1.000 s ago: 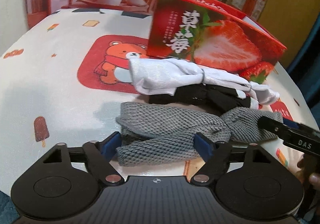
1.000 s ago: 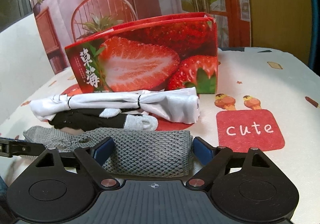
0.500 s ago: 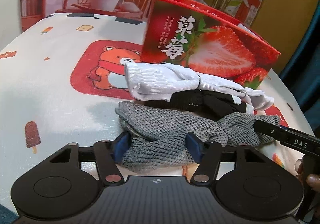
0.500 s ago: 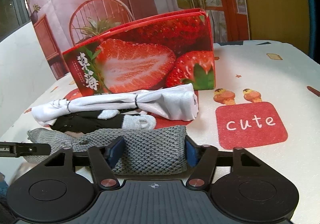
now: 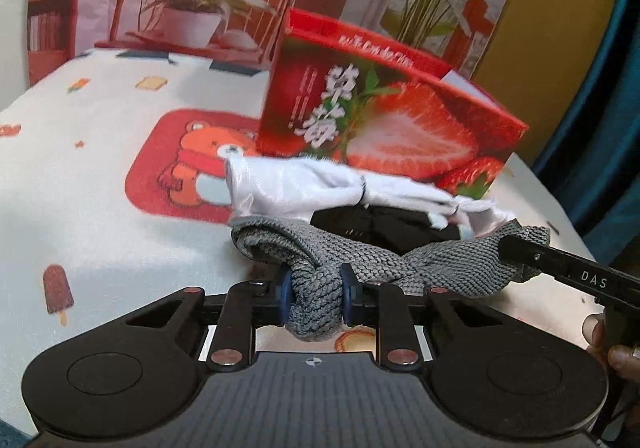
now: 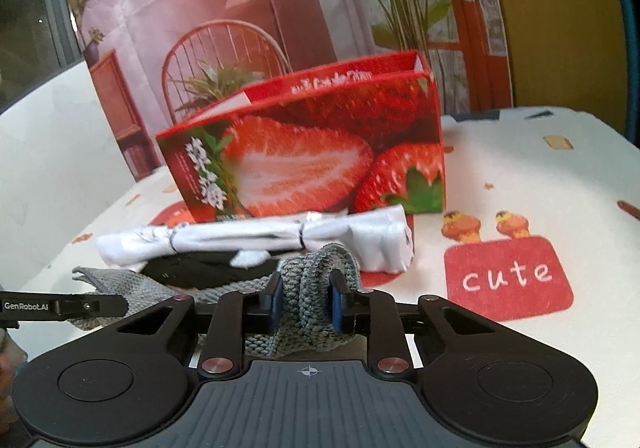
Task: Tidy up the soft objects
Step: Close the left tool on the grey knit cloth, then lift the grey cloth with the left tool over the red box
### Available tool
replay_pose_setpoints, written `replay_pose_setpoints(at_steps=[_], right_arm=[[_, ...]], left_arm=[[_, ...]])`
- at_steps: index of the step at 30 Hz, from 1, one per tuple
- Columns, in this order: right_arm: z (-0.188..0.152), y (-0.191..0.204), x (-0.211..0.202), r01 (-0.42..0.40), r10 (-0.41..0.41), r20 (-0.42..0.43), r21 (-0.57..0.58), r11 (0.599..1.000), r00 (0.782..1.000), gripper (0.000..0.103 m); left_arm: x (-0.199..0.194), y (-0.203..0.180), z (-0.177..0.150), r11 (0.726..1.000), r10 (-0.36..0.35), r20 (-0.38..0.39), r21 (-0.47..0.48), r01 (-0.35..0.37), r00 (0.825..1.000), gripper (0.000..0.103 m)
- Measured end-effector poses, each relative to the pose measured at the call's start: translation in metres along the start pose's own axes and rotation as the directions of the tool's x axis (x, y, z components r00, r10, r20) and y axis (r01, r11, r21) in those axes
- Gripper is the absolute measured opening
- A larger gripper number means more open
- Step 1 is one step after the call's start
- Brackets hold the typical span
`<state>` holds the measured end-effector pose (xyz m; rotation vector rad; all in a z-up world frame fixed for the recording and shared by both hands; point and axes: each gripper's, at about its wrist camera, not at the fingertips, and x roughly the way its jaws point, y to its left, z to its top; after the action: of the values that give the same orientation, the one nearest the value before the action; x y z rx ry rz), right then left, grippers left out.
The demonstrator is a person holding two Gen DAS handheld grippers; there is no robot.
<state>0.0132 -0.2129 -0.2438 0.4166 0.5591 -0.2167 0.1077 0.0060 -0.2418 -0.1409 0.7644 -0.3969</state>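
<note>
Grey knit cloth (image 5: 316,288) pinched at both ends, near edge of the table (image 5: 100,207).
Left view: left gripper (image 5: 314,294) closing, squeezing the cloth's near fold, white bundle (image 5: 304,187) just beyond. Right view: right gripper (image 6: 303,298) closing on the bunched cloth, strawberry box (image 6: 312,155) farther back.

Left gripper (image 5: 315,294) tilted downward, jaws closing w/ grey knit cloth (image 5: 320,284) bunched between its blue pads. Right gripper (image 6: 306,302) likewise angled down, jaws closing on the cloth's other end. Fingertips of a hand (image 5: 612,348) showed at its handle.
</note>
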Motion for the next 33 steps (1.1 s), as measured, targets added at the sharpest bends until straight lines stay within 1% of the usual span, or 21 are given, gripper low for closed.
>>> replay_pose_setpoints(at_steps=[5, 9, 12, 15, 20, 23, 26, 29, 33], right_arm=[[0.012, 0.004, -0.015, -0.021, 0.020, 0.049, 0.004, 1.000, 0.999, 0.020], [0.024, 0.004, -0.026, -0.031, 0.030, 0.090, 0.014, 0.999, 0.995, 0.020], [0.034, 0.005, -0.031, -0.040, 0.039, 0.115, 0.009, 0.999, 0.993, 0.020], [0.047, 0.009, -0.032, -0.043, 0.045, 0.134, -0.016, 0.999, 0.990, 0.019], [0.079, 0.011, -0.029, -0.049, 0.056, 0.172, -0.046, 0.998, 0.983, 0.019], [0.104, 0.012, -0.025, -0.046, 0.060, 0.196, -0.075, 0.996, 0.979, 0.019], [0.130, 0.011, -0.015, -0.026, 0.049, 0.199, -0.114, 0.993, 0.979, 0.019], [0.155, 0.004, 0.001, 0.001, 0.026, 0.200, -0.134, 0.991, 0.979, 0.019], [0.181, -0.010, 0.029, 0.025, -0.003, 0.174, -0.128, 0.992, 0.985, 0.019]], left_arm=[[-0.018, -0.011, 0.008, 0.998, -0.019, 0.062, 0.055, 0.016, 0.998, 0.024], [-0.034, -0.017, 0.018, 0.996, -0.042, 0.120, 0.084, 0.032, 0.992, 0.025], [-0.041, -0.022, 0.027, 0.994, -0.048, 0.143, 0.104, 0.033, 0.989, 0.025], [-0.044, -0.025, 0.044, 0.993, -0.055, 0.166, 0.114, 0.036, 0.985, 0.025], [-0.044, -0.032, 0.081, 0.991, -0.070, 0.212, 0.130, 0.042, 0.975, 0.025], [-0.038, -0.038, 0.107, 0.988, -0.081, 0.237, 0.149, 0.047, 0.968, 0.025], [-0.024, -0.044, 0.133, 0.984, -0.090, 0.243, 0.170, 0.049, 0.966, 0.025], [-0.006, -0.050, 0.156, 0.979, -0.084, 0.239, 0.199, 0.036, 0.967, 0.025], [0.025, -0.053, 0.187, 0.981, -0.077, 0.215, 0.191, 0.035, 0.974, 0.025]])
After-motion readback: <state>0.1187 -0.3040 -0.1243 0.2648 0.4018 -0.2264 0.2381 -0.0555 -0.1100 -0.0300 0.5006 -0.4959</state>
